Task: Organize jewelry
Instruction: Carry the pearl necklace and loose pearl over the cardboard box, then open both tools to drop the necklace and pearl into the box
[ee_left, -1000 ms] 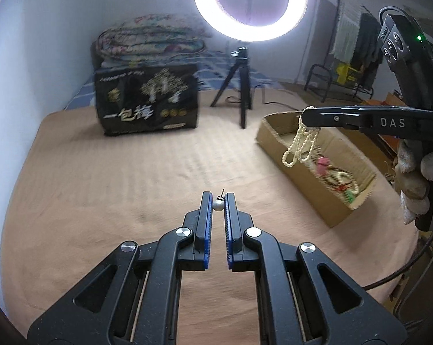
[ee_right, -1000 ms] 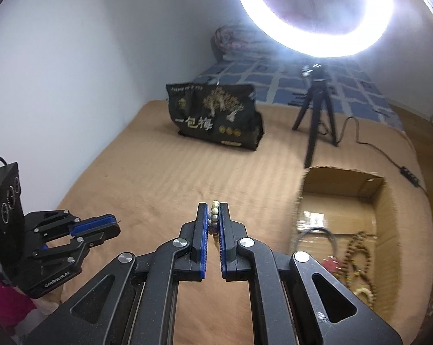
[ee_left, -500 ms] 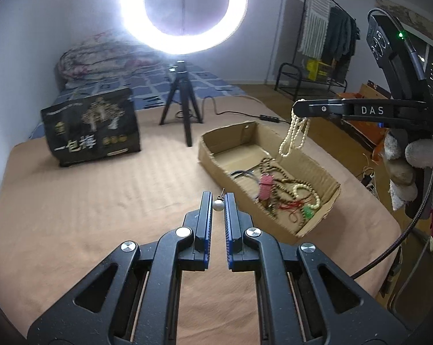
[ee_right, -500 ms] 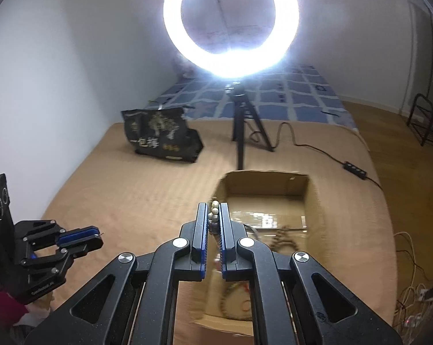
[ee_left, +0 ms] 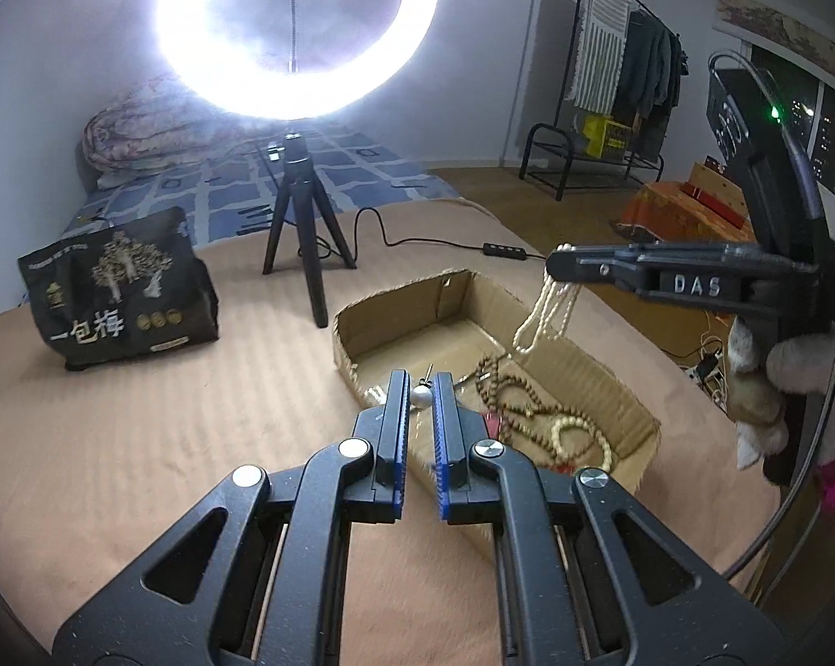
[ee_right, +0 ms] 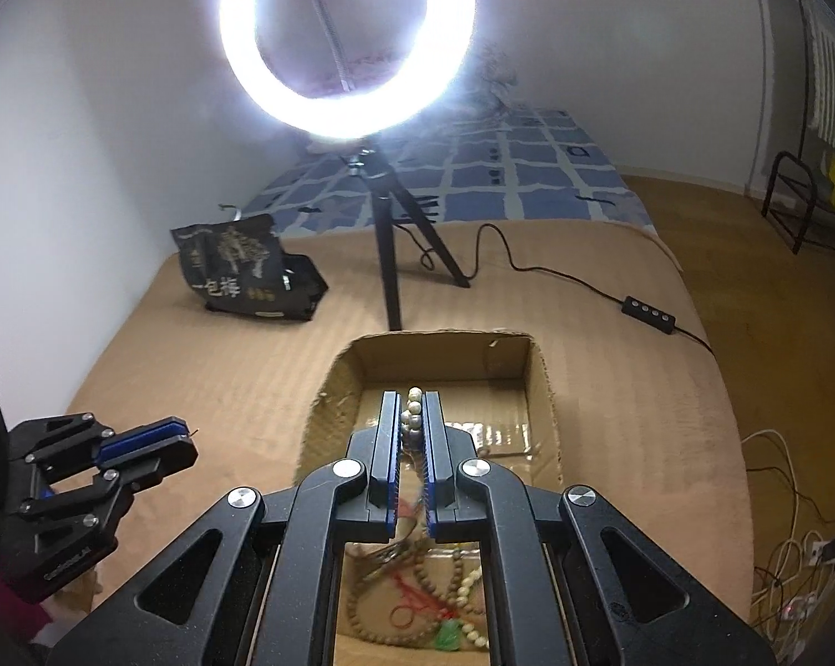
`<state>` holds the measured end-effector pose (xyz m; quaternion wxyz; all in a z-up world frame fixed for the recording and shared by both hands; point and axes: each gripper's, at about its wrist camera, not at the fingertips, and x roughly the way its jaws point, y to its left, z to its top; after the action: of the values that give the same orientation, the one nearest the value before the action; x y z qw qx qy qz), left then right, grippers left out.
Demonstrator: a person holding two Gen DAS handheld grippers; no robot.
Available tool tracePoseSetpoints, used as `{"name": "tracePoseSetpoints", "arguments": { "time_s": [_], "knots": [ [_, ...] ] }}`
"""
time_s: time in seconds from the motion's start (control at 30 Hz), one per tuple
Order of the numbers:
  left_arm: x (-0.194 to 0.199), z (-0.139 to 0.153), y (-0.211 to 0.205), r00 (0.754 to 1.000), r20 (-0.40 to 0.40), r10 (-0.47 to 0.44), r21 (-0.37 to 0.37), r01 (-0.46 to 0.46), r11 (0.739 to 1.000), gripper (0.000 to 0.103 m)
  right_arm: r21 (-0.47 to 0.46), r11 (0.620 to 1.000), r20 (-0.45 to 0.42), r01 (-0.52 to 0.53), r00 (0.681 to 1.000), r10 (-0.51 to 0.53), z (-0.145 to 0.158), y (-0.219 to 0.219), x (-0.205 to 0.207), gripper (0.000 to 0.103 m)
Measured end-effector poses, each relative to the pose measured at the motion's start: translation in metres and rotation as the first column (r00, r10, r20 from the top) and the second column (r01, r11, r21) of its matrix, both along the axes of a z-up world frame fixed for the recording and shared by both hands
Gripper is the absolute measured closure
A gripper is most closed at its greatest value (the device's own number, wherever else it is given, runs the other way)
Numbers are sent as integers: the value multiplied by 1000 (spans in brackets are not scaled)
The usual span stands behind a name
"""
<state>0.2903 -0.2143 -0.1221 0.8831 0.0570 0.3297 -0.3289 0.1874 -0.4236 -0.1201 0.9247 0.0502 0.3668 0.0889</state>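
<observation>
A small silver-white pearl earring with a thin pin (ee_left: 421, 397) is pinched at the tips of the clenched left gripper (ee_left: 420, 395), poised over the near left corner of the open brown cardboard box (ee_left: 595, 372), presumably for dropping in. A cream pearl bead strand (ee_right: 413, 416) is clamped in the closed right gripper (ee_right: 413, 408) above the beaded jewellery already gathered there, on the tan bed cover (ee_left: 167, 422).

Colour rundown: tan blanket (ee_left: 140, 444), brown cardboard box (ee_left: 600, 383) with brown and cream bead strands plus one green bit (ee_right: 449, 635). Black snack bag (ee_left: 117, 288) has gold trees and white lettering. Blue-and-grey checked bedding (ee_right: 506, 177) behind, white-glowing ring light (ee_left: 295, 28), black tripod (ee_left: 300, 222). Gripper pads (ee_left: 398, 438) are blue.
</observation>
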Motion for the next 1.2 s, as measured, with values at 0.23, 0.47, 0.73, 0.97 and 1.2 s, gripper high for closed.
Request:
{"name": "tracePoseSetpoints", "arguments": {
  "time_s": [0.23, 0.47, 0.73, 0.97, 1.2],
  "knots": [
    [19, -13, -25, 1000, -17, -1, 0, 1, 1000, 97, 11, 1000, -21, 29, 999, -29, -15, -15, 20, 98],
    [28, -23, -36, 1000, -29, 1, 11, -1, 1000, 97, 48, 998, -44, 47, 998, -45, -29, -24, 35, 98],
    [35, -28, -39, 999, -44, 10, 8, -10, 1000, 97, 48, 998, -54, 46, 998, -43, -38, -23, 42, 98],
    [37, -29, -40, 999, -41, 8, 12, -7, 1000, 97, 47, 998, -48, 38, 998, -35, -39, -20, 43, 97],
    [36, -31, -43, 999, -43, -1, 20, 2, 1000, 85, 26, 998, -41, 55, 998, -54, -37, -20, 42, 94]
  ]
}}
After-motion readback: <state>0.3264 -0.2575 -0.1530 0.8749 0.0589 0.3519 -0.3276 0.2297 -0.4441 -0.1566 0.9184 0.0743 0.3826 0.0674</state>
